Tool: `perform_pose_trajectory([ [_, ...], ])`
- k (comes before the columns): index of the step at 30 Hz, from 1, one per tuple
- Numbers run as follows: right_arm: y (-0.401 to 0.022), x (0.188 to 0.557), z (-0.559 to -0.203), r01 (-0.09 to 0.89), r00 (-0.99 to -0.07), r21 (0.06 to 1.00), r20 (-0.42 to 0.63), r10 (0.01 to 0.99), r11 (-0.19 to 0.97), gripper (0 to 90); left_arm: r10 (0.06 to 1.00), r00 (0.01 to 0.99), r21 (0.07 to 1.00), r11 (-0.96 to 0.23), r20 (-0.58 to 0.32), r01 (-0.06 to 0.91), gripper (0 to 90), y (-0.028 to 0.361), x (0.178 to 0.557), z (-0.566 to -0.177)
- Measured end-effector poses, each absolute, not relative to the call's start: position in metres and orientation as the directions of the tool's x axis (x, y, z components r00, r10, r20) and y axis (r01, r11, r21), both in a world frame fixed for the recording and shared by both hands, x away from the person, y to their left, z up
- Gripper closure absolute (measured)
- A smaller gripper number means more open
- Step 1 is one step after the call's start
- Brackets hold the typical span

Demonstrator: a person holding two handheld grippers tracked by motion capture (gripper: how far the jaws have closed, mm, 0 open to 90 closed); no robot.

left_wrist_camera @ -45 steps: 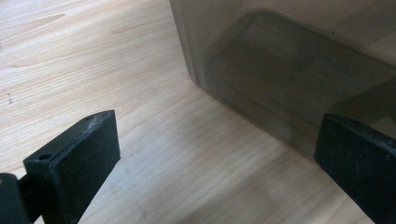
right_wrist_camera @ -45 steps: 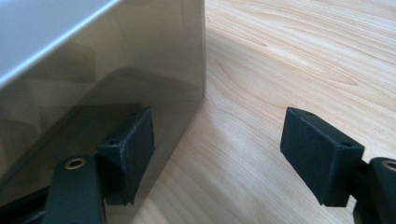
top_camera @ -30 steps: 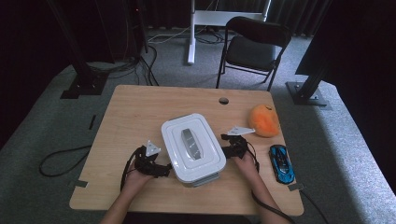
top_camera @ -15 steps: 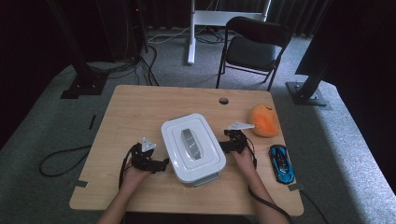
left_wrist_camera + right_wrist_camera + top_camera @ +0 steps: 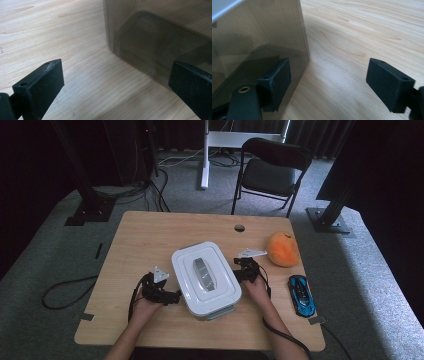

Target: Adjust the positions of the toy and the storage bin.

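A white rectangular container (image 5: 205, 275) with a grey lid handle stands mid-table; its wall is smoky and see-through (image 5: 155, 37) (image 5: 257, 32). My left gripper (image 5: 175, 296) rests low at its left side, open, jaws wide, with the container's corner ahead of them (image 5: 115, 85). My right gripper (image 5: 239, 270) sits against its right side, open (image 5: 328, 82). Its jaws have just been closing a little, with bare wood between the pads and the container's edge just past one jaw.
An orange rounded thing (image 5: 283, 249) lies at the right of the wooden table (image 5: 150, 235), and a blue toy car (image 5: 301, 294) sits near the right edge. Beyond the far edge stands a black chair (image 5: 272, 167). A cable hole (image 5: 239, 227) is near the far edge.
The right gripper has shifted slightly along the container's right side. The left gripper and the container have kept still.
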State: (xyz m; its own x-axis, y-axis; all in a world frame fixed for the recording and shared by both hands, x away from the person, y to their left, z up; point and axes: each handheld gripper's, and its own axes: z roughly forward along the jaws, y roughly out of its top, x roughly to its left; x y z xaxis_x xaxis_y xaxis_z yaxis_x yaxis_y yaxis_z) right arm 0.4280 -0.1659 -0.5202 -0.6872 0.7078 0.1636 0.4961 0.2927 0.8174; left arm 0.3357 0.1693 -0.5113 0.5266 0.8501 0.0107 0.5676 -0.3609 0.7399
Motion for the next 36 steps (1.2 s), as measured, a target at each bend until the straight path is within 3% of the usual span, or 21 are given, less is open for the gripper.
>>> perform_pose_trajectory([
  [36,-0.19,0.401,-0.516,0.473,-0.753,0.815,0.176,0.634,0.336,22.1,0.815,0.579,0.721,-0.416,0.026,0.554,0.5,0.15,0.315,-0.514],
])
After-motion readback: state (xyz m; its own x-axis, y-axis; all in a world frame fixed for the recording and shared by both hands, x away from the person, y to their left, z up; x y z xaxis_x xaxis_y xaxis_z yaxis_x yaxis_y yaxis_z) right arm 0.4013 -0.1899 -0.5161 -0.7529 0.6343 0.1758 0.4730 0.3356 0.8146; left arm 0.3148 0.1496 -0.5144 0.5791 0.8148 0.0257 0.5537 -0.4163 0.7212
